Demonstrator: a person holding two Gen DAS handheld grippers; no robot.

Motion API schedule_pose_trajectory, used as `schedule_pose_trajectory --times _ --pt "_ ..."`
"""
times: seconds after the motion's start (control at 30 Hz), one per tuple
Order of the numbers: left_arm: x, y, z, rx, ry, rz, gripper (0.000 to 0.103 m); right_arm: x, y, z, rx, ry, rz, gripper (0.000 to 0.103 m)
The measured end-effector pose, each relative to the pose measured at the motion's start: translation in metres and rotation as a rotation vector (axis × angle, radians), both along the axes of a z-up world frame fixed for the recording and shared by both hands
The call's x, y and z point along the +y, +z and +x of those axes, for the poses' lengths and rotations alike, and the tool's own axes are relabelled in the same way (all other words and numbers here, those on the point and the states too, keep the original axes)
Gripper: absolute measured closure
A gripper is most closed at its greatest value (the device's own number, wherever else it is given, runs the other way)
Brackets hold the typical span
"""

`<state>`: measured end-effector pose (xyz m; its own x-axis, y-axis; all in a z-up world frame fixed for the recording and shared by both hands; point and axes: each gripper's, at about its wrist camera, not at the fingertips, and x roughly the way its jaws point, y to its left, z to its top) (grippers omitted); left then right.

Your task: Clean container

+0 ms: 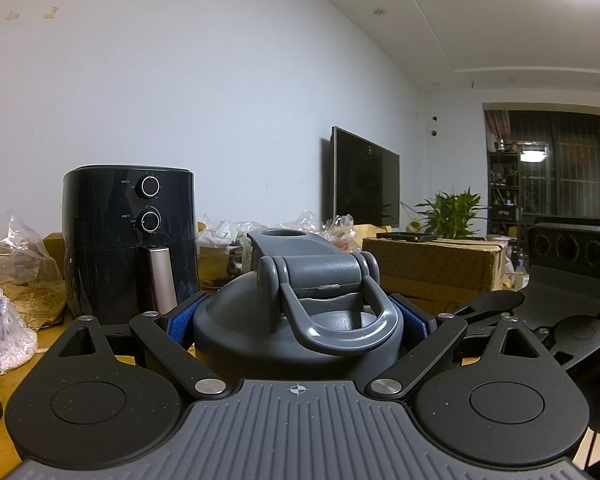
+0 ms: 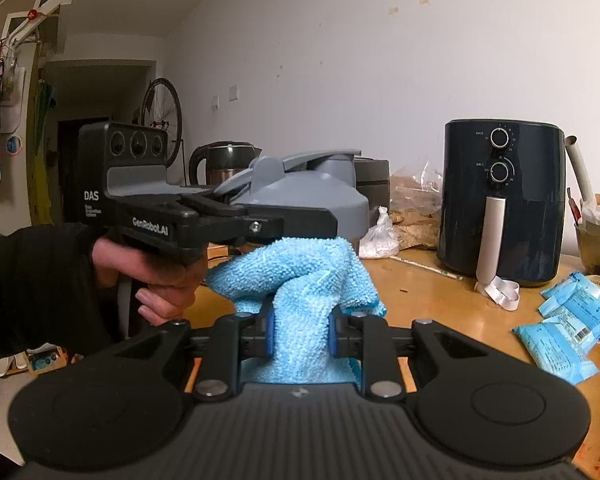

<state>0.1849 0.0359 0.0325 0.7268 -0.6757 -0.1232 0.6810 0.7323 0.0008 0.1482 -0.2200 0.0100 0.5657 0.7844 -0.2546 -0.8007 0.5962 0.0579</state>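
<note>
The task looks to be at its beginning, as far as I can judge. The left gripper is clamped on the grey container, its blue pads pressing both sides just under the domed lid, and it holds the container above the wooden table. The right gripper is closed on a light blue cloth, which bulges out in front of the jaws. In the right wrist view the cloth sits just below and in front of the container, under the left gripper's finger; whether it already touches the body I cannot tell. No wiped area or wet mark can be seen, so I think the wiping itself is still to do.

The container is matte grey plastic, smooth, with a rounded dome lid, a hinged flip cap standing open and a loop handle. The cloth is terry microfibre, soft, bunched in thick folds. Far on the table stands a glossy dark air fryer with two round dials and a metallic handle; near it at the right lie crinkled blue packets.
</note>
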Motion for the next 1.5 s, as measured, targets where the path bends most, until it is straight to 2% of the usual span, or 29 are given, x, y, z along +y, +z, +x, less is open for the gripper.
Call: schedule_pose_trajectory --times 1.5 --pt "0.0 0.001 0.002 0.005 0.005 0.014 0.008 0.025 -0.049 0.021 0.18 0.015 -0.204 0.083"
